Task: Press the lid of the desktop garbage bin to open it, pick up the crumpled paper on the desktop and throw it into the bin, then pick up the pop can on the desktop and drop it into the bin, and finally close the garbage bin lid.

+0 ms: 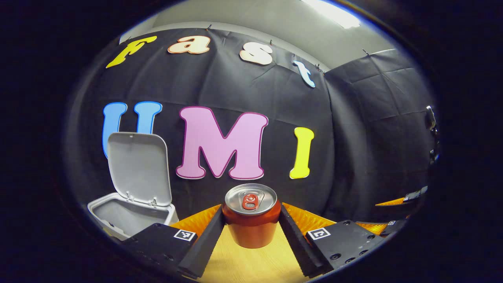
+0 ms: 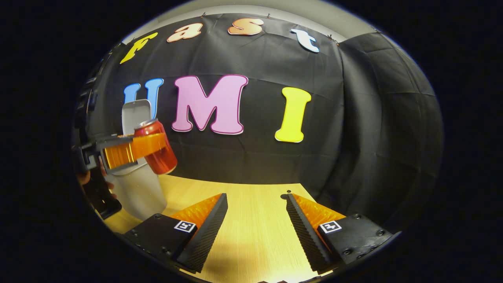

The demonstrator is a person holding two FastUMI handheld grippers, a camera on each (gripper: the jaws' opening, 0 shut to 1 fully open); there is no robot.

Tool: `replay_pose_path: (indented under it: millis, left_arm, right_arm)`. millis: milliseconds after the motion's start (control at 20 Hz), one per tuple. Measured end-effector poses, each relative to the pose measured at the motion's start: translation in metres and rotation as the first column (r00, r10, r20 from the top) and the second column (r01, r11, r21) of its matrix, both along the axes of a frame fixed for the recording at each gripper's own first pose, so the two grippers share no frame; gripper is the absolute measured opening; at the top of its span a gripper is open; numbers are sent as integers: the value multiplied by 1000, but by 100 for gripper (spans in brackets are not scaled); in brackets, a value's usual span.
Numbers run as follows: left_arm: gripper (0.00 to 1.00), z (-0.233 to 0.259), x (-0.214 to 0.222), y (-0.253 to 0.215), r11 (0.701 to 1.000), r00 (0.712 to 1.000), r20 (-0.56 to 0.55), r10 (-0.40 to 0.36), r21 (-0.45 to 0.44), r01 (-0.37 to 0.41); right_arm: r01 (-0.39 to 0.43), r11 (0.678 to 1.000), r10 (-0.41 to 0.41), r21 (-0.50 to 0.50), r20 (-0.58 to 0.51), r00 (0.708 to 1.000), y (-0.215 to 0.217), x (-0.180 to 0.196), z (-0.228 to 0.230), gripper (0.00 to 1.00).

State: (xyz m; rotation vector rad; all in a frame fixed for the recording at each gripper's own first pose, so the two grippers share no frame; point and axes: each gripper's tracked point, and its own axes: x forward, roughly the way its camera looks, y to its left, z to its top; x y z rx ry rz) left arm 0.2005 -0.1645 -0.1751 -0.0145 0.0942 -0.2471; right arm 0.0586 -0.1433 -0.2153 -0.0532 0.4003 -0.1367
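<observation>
Wooden tabletop (image 2: 255,220): light grain, bare patch at 6 o'clock in right gripper view, also at 6 o'clock in left gripper view. Grey ceiling (image 1: 251,15) at 12 o'clock in left gripper view; bright ceiling light (image 1: 334,11) at 1 o'clock.

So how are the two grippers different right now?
The left gripper is shut on the pop can, both fingers pressing its sides; the right gripper is open, nothing between its fingers. The left gripper holds the can up off the table, in front of the bin with its lid raised; the right gripper hangs low over bare tabletop. Both have the same two-finger build.
</observation>
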Motion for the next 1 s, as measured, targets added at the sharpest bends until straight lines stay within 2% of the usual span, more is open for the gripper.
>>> replay_pose_path:
  millis: [250,400,500,700,850,1000]
  left_arm:
    - [88,40,14,78,992,992,32,119,37,-120]
    - [88,42,23,141,969,973,34,226,91,-228]
    - [88,28,24,174,952,961,2,278,130,-276]
    - [88,-15,25,218,942,939,-104,329,107,-318]
    - [88,-45,25,236,934,918,-178,355,91,-344]
    - [89,-53,25,248,925,907,-190,377,115,-361]
  right_arm:
    - [-45,999,45,19,25,999,28,13,36,98]
    - [-78,996,76,34,45,996,46,18,63,98]
    - [-85,996,83,35,48,995,52,14,76,98]
    - [-65,997,63,44,49,997,52,-2,91,97]
    - [-71,997,70,15,35,997,45,-18,91,98]
    - [-74,997,74,-2,18,997,40,-26,88,98]
